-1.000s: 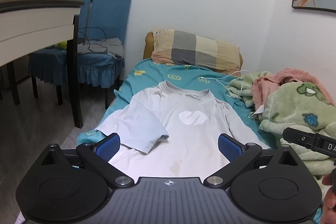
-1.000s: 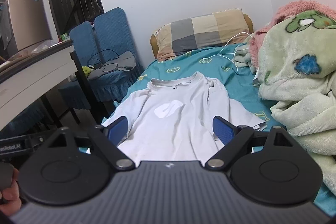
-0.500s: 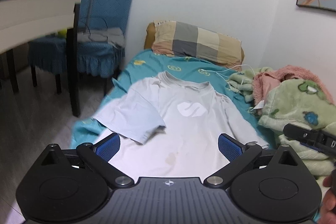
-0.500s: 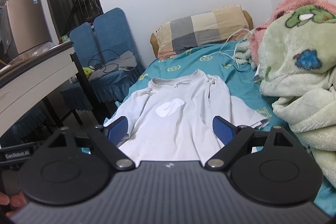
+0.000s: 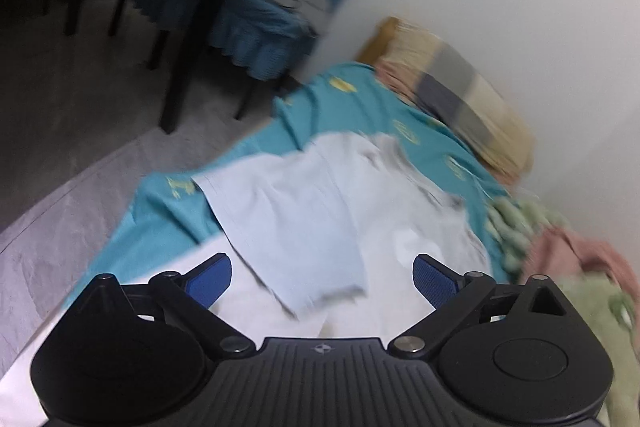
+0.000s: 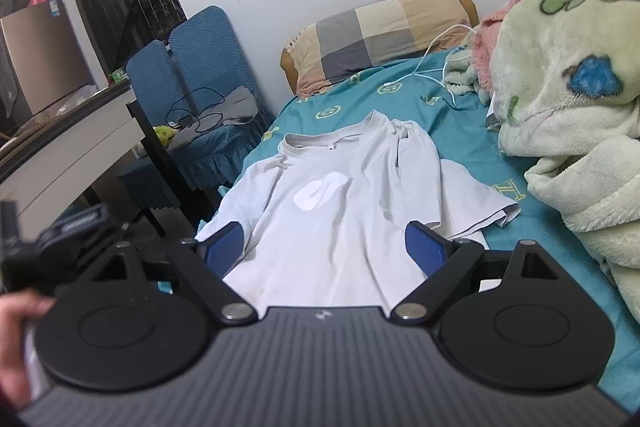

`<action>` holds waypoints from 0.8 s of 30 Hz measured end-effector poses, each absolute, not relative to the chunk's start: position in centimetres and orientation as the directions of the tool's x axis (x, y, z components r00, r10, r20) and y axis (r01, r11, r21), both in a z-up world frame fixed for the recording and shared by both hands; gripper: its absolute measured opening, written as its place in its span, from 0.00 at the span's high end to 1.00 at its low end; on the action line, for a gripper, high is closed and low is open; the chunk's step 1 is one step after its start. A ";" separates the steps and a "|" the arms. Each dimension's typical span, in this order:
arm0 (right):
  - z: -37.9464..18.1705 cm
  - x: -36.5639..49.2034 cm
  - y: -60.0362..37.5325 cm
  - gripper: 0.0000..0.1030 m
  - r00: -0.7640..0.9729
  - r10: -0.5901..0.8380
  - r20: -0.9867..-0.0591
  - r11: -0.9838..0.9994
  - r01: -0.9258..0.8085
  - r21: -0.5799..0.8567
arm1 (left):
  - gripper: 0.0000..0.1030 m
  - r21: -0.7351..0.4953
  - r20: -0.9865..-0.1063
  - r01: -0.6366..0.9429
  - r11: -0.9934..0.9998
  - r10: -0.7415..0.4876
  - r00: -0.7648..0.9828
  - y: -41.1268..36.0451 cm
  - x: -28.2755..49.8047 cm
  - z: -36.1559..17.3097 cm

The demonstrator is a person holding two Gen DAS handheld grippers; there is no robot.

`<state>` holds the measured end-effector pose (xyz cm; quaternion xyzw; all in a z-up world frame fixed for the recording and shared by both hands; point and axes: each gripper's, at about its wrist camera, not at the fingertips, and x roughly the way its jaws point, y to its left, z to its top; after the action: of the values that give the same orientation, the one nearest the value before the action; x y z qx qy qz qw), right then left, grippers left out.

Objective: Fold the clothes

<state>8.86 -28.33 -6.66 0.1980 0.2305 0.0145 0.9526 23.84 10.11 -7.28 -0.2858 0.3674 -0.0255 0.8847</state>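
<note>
— Where is the shirt lying?
— A pale T-shirt point(image 6: 340, 203) is lying face up on the teal bed sheet point(image 6: 464, 143), collar pointing toward the checked pillow point(image 6: 380, 27) at the head edge, one sleeve folding inward.
— And the tongs?
— Left tongs point(image 5: 322, 277) and right tongs point(image 6: 324, 247) are both gaping wide above the hem, gripping nothing. A green blanket point(image 6: 568, 75) is heaping along the right edge.
</note>
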 end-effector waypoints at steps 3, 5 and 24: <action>-7.5 9.9 -29.0 0.14 0.880 0.127 -0.457 0.915 0.074 0.396 | 0.09 -0.564 -0.648 -0.243 0.789 -0.240 0.723 11.7 27.6 -9.3; -8.1 10.5 -29.4 0.14 0.873 0.126 -0.471 0.912 0.086 0.402 | 0.16 -0.566 -0.654 -0.260 0.782 -0.234 0.720 12.3 29.5 -10.9; -12.1 14.9 -28.7 0.14 0.813 0.113 -0.571 0.925 0.123 0.359 | 0.65 -0.565 -0.665 -0.319 0.761 -0.192 0.722 16.3 35.3 -17.7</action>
<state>14.93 -28.73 -12.06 0.1932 0.3056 -0.0027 0.9323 35.32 16.29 -17.68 -0.3441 0.3713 0.0369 0.8616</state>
